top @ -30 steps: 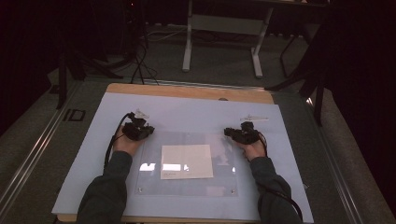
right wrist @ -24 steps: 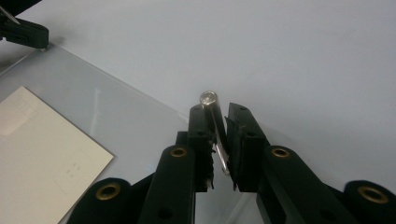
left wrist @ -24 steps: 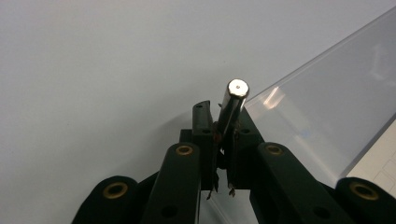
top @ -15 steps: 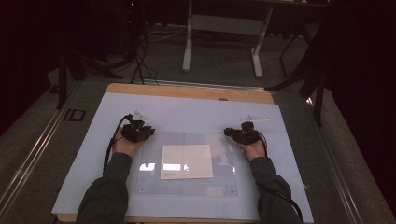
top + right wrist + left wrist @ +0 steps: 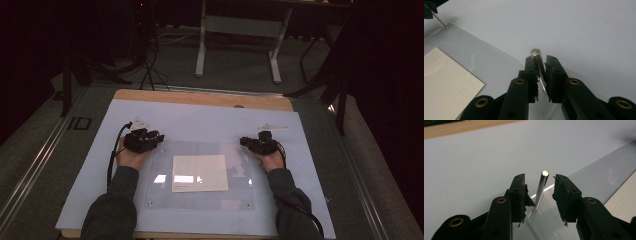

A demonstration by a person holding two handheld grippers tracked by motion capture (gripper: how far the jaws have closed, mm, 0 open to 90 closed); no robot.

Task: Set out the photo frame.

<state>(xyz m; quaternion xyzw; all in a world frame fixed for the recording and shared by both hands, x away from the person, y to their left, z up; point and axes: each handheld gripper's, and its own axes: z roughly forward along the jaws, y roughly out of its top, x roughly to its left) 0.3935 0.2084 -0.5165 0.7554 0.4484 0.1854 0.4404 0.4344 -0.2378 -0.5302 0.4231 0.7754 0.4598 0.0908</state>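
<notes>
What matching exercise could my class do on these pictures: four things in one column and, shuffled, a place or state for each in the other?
Column one
1. left black two-jaw gripper
2. right black two-jaw gripper
3. cream rectangular paper sheet
4. wooden table edge

Column two
A. far side, beyond the pale blue mat
B. jaws wide apart, either side of an upright steel pin
C. flat, in the middle of the clear plastic plate
D. jaws drawn close about a second steel pin

Pairs: 1-B, 2-D, 3-C, 4-A

Dark room, grey carpeted floor (image 5: 240,80), white-legged stand (image 5: 239,30) beyond the wooden table (image 5: 200,98).
</notes>
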